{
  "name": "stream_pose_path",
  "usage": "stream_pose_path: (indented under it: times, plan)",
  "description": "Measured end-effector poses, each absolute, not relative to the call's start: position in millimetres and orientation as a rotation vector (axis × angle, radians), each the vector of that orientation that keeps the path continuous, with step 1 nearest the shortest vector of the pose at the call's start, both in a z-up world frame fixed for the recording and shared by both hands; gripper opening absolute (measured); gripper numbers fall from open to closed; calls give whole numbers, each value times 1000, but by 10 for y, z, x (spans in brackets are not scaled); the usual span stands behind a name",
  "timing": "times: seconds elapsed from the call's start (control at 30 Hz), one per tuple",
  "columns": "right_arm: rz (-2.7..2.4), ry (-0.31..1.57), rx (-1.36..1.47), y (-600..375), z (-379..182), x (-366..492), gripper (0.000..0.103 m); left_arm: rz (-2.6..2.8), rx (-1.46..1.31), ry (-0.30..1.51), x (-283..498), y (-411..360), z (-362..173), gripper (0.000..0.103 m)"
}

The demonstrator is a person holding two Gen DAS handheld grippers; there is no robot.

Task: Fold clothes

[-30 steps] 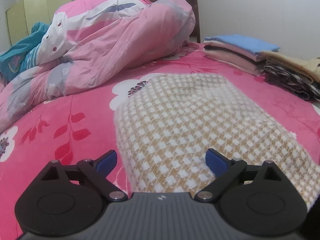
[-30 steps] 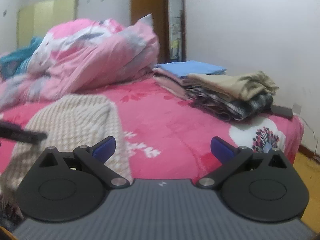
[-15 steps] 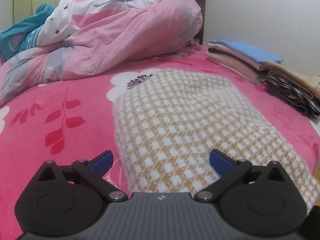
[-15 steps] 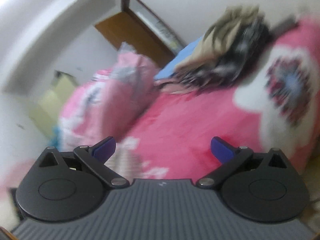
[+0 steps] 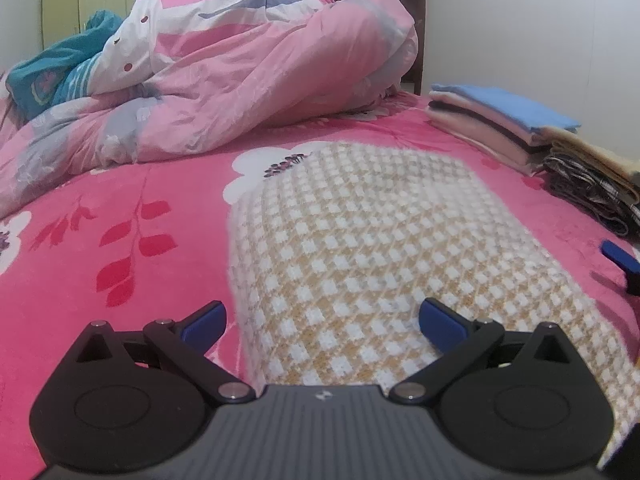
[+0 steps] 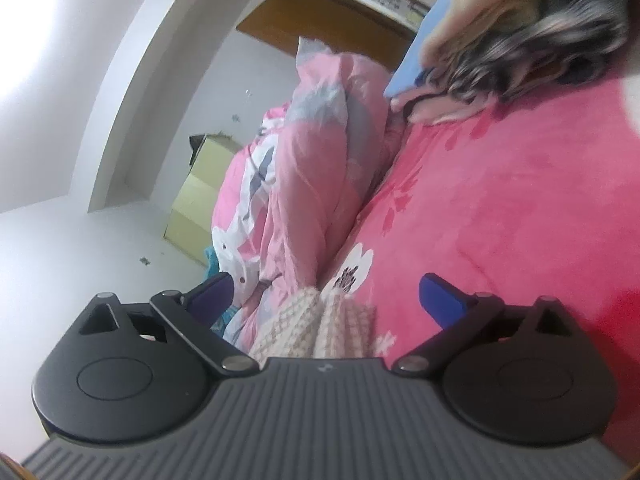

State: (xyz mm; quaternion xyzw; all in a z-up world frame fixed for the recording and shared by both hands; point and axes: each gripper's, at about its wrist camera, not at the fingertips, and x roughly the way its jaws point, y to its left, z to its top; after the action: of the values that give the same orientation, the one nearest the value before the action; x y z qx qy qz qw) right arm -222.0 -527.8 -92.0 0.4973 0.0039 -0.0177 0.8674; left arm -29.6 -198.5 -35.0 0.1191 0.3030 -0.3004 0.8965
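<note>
While the checked knit garment [image 5: 360, 248] lies folded flat on the pink floral bedspread [image 5: 120, 216], both the left gripper [image 5: 322, 320] and right gripper [image 6: 326, 292] hang spread wide, empty. Soft, limp and light by its look; best pinched at its near corners.
</note>
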Motion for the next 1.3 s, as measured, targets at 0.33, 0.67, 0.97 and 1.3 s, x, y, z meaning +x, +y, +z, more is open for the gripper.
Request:
stream_pose_path:
  times: [0.33,0.67,0.97,1.3]
  plan:
    - [77,251,923,-5230,-854,-1279,50,-615,233,617,-301,-1979,-376,103]
    - [61,357,746,-5056,-788,-887,10,-615,218,608,-320,-1951,-402,103]
    - [103,353,622,-4854,-652,-687,7,-591,222,592,-364,-1946,-395,103]
    - [130,302,907,-5277,-1000,-669,10,-592,222,599,-352,-1955,-386,103]
